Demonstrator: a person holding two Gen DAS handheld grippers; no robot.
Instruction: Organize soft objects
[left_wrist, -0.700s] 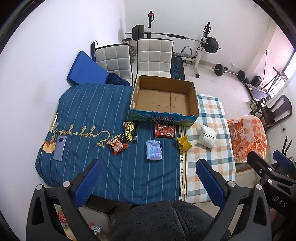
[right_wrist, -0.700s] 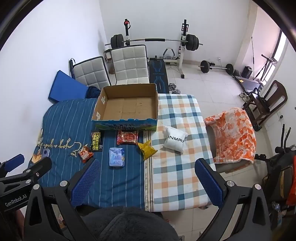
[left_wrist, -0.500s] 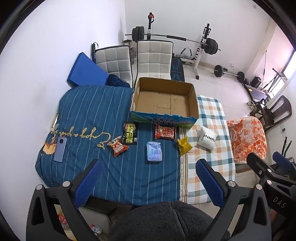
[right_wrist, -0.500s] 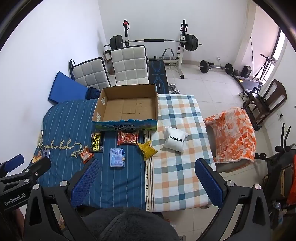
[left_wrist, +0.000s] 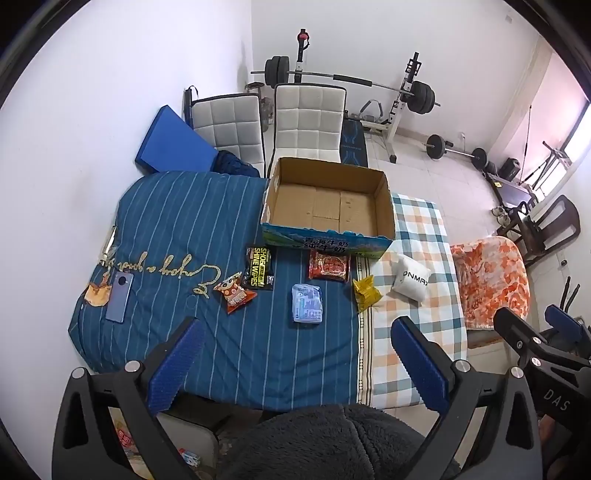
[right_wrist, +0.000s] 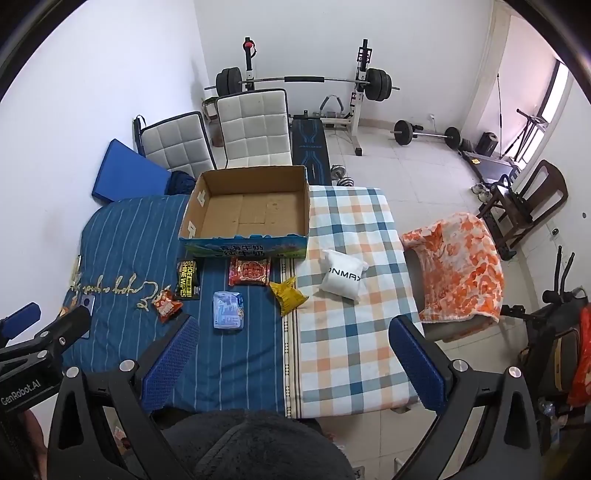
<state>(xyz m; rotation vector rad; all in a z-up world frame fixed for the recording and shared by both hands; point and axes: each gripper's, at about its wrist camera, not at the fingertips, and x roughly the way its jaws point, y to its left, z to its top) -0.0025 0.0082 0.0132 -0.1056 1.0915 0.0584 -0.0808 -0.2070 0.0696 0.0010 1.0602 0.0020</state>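
An open, empty cardboard box (left_wrist: 328, 206) (right_wrist: 247, 210) sits at the far middle of the cloth-covered table. In front of it lie several soft packs: a black shoe-wipes pack (left_wrist: 259, 272) (right_wrist: 187, 277), an orange snack bag (left_wrist: 234, 292) (right_wrist: 167, 305), a red packet (left_wrist: 329, 264) (right_wrist: 250, 271), a pale blue tissue pack (left_wrist: 307, 303) (right_wrist: 228, 310), a yellow bag (left_wrist: 365, 294) (right_wrist: 289, 294) and a white pouch (left_wrist: 410, 279) (right_wrist: 342, 276). My left gripper (left_wrist: 295, 363) is open and empty, high above the table's near edge. My right gripper (right_wrist: 293, 362) is likewise open and empty.
A blue phone (left_wrist: 119, 297) lies on the striped blue cloth (left_wrist: 166, 221) at the left. A plaid cloth (right_wrist: 351, 332) covers the right half. Two white chairs (left_wrist: 306, 122) stand behind the table, with weight gear beyond. An orange-draped chair (right_wrist: 458, 266) stands at the right.
Both views have shifted slightly: the table scene sits a little lower and nearer in the left wrist view. No object has moved, and both grippers stay open.
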